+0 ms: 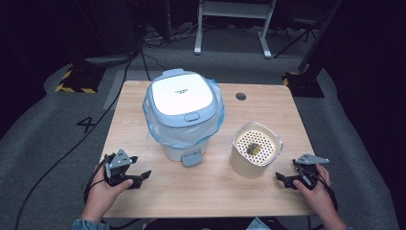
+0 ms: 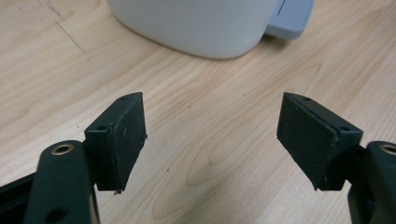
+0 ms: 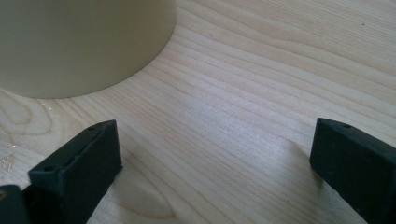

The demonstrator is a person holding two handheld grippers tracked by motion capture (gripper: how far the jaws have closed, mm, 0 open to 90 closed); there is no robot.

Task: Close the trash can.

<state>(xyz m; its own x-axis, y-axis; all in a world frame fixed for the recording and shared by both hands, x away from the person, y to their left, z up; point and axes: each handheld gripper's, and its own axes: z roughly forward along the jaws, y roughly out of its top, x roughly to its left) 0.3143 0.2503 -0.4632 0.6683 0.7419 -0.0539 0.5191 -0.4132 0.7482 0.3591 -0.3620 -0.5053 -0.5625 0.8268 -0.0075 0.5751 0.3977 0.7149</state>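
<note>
Table (image 1: pixel 215 187): light wood, fine grain lines, one small dark round hole near the far edge. Pedal bin (image 1: pixel 184 115): white body, pale grey-blue lid with a white centre panel, grey-blue pedal, translucent light-blue liner around the rim. Small container (image 1: pixel 255 151): cream, its top a white perforated grid with brownish-olive scraps on it. Left gripper (image 1: pixel 139 178) and right gripper (image 1: pixel 283 179): black, grey top plates. Floor: grey; yellow-black hazard stripes at two stand bases.

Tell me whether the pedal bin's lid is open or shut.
Shut: the pedal bin's lid lies flat on the rim in the high view, over the blue bag.
</note>
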